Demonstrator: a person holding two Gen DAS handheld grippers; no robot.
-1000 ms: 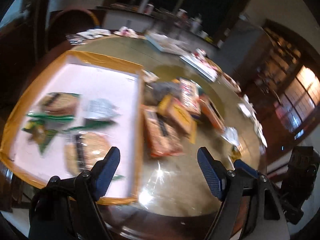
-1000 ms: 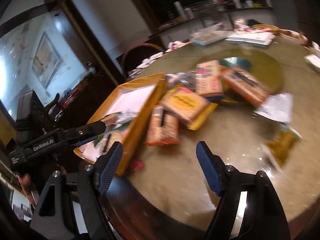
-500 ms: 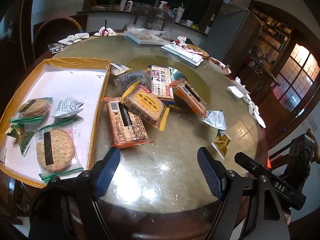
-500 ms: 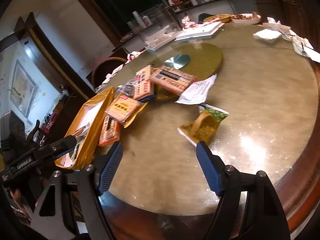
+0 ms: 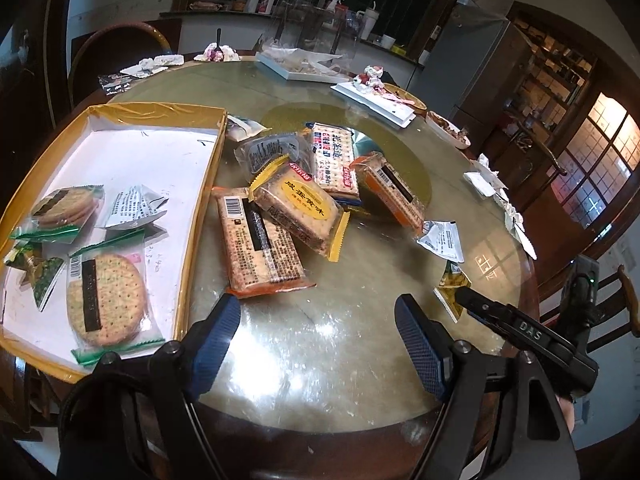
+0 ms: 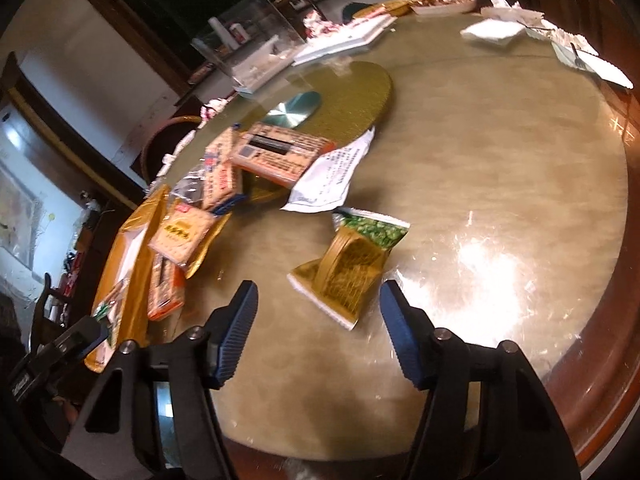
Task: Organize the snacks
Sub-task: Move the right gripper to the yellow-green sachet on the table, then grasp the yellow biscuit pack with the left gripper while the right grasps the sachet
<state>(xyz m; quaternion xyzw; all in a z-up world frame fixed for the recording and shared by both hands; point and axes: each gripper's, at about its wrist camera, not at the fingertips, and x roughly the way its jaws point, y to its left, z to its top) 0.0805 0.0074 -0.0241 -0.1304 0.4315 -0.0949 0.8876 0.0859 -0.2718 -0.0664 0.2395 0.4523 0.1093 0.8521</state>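
Note:
A gold-rimmed white tray (image 5: 208,184) on the left holds several snack packets, among them a round cracker pack (image 5: 106,304). A pile of cracker packs lies beside it: an orange pack (image 5: 260,248), a yellow pack (image 5: 298,208) and others. A gold and green pea packet (image 6: 354,264) lies just ahead of my right gripper (image 6: 318,334), which is open and empty. My left gripper (image 5: 316,344) is open and empty above the table's near edge, short of the orange pack. The right gripper also shows in the left wrist view (image 5: 520,334).
The round glass-topped table (image 6: 500,184) has a gold turntable (image 6: 360,92) at its middle. A white packet (image 6: 332,176) lies by the pile. Plates, napkins and a clear box stand at the far rim. A chair (image 5: 116,48) stands behind the tray.
Both grippers have swung right and steadied. The right gripper has come closer to the pea packet, which now lies between its fingers' line of sight. Nothing was grasped.

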